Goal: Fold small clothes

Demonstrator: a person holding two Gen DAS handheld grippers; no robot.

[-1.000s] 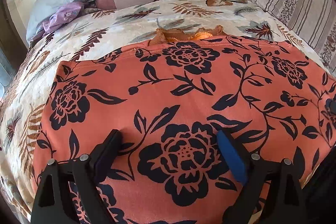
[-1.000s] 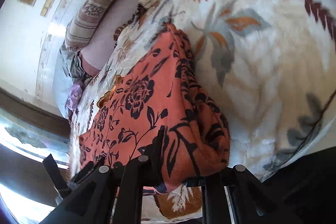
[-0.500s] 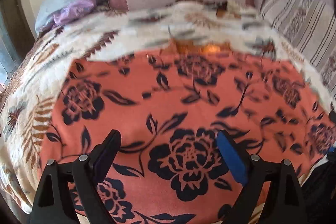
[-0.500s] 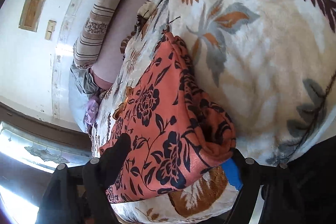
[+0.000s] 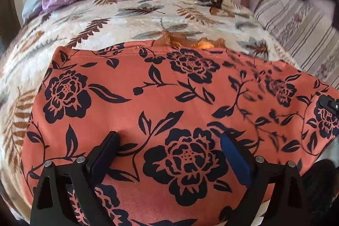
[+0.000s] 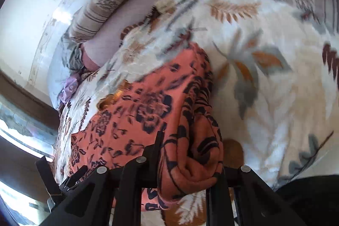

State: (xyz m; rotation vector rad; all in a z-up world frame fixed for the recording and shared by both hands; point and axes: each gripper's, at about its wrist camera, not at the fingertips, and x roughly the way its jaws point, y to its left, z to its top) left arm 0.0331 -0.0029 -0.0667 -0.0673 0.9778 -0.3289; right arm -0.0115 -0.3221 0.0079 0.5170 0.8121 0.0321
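Bright daylight, strong fisheye distortion, motion blur in the right wrist view.

Both views are evenly lit by daylight; blown-out glare is seen at the window [image 6: 19, 137] on the left edge. Straight lines are bowed and dark vignetting is shown at the corners. The orange floral garment [image 5: 169, 103] is rendered sharply in the left view, smeared only toward its right side, and blurred in the right view.

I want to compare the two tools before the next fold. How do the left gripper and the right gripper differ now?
The left gripper is open, its fingers spread above the flat orange floral garment; the right gripper is shut on a bunched edge of that garment. The left gripper's view is sharp; the right gripper's view is blurred. Both are over the same garment on the leaf-print blanket.
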